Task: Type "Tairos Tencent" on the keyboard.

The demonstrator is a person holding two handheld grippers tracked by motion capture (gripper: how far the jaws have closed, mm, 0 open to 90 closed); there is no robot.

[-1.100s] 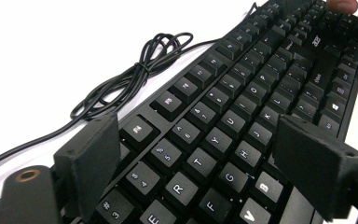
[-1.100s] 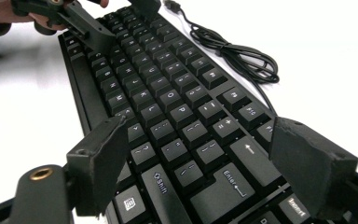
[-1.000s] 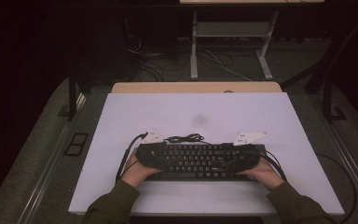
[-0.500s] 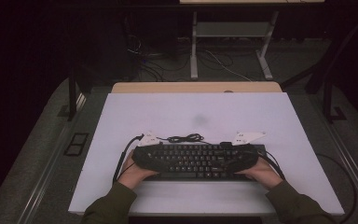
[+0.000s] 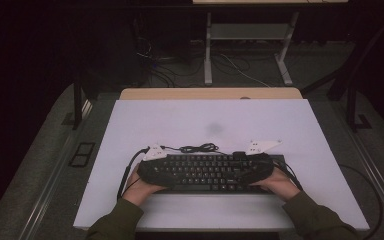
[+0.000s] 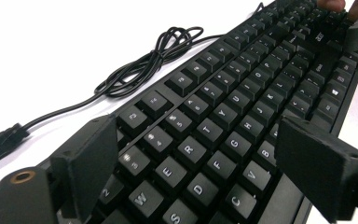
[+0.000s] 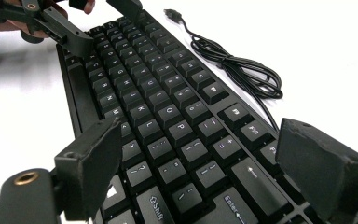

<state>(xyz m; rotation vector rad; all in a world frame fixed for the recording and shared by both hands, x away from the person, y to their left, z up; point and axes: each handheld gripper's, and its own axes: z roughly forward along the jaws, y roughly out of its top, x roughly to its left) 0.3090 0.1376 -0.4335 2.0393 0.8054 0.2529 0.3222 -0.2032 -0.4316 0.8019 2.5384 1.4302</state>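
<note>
The keyboard [image 5: 205, 172] lies flat on the white table [image 5: 290, 125], close to the person's edge of it, with its long side running across. Between the keyboard and that near edge only a narrow strip of bare white surface remains.

The left gripper [image 6: 200, 163] stands over the left end of the keyboard, its jaws spread wide across the keyboard's depth, one jaw at the number row, the other toward the front edge. Its jaws have just been closing a little; the keyboard lies between them, but whether the pads press on its edges cannot be told. The left hand [image 5: 139, 187] comes in just in front of that end.

The right gripper [image 7: 200, 163] stands over the right end of the keyboard in the same manner, jaws wide, one beside the shift key, the other past the enter key. Here too the pictures do not show whether the pads touch the keyboard's edges. The right hand [image 5: 280, 184] sits just in front of that end.

Beyond the keyboard's far edge, its cord [image 5: 197, 148] lies in a loose coil on the table, just behind the key rows. Past the cord, the table is bare white surface up to its far edge, and to either side of the keyboard there is open surface as well.
</note>
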